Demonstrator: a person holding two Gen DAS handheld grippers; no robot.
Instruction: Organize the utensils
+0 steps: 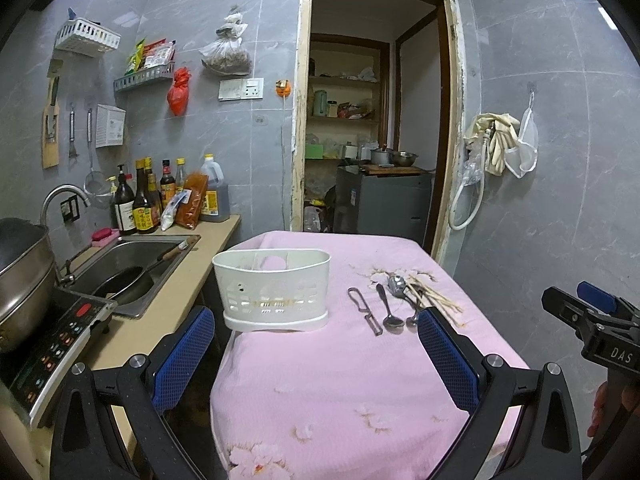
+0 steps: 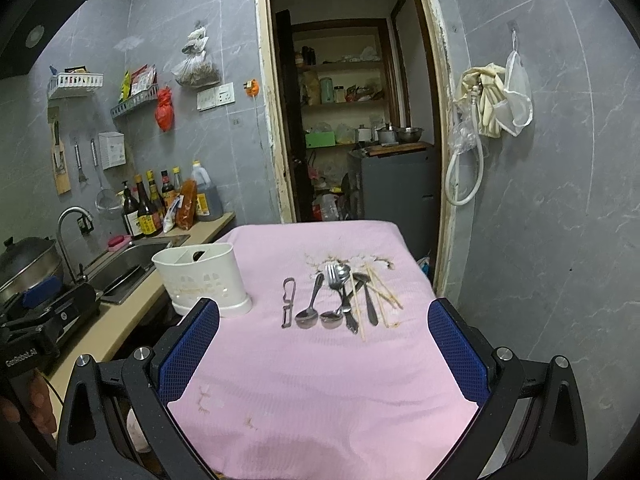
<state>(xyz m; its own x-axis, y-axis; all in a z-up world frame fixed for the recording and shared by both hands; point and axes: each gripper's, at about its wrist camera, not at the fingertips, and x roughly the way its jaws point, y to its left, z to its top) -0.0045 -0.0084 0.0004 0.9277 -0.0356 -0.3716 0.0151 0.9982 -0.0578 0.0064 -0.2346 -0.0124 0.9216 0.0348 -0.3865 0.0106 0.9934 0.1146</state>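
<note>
A white plastic utensil holder [image 1: 276, 290] [image 2: 202, 278] stands upright on the left side of a table under a pink cloth [image 1: 340, 380] [image 2: 320, 380]. To its right lie a metal peeler [image 2: 289, 301] [image 1: 365, 310], two spoons [image 2: 310, 304] [image 1: 388, 306], a fork [image 2: 340, 292], another dark utensil [image 2: 368, 300] and wooden chopsticks [image 2: 382, 290] [image 1: 434, 294]. My left gripper [image 1: 316, 344] hovers open near the table's front, nothing between its fingers. My right gripper [image 2: 324, 340] is open too, well short of the utensils.
A counter on the left carries a sink [image 1: 132, 268] with a pan, sauce bottles [image 1: 140, 200], an induction cooker [image 1: 52, 352] and a pot [image 1: 20, 276]. Behind the table is a doorway [image 2: 352, 120] to a pantry. Grey tiled wall stands at the right.
</note>
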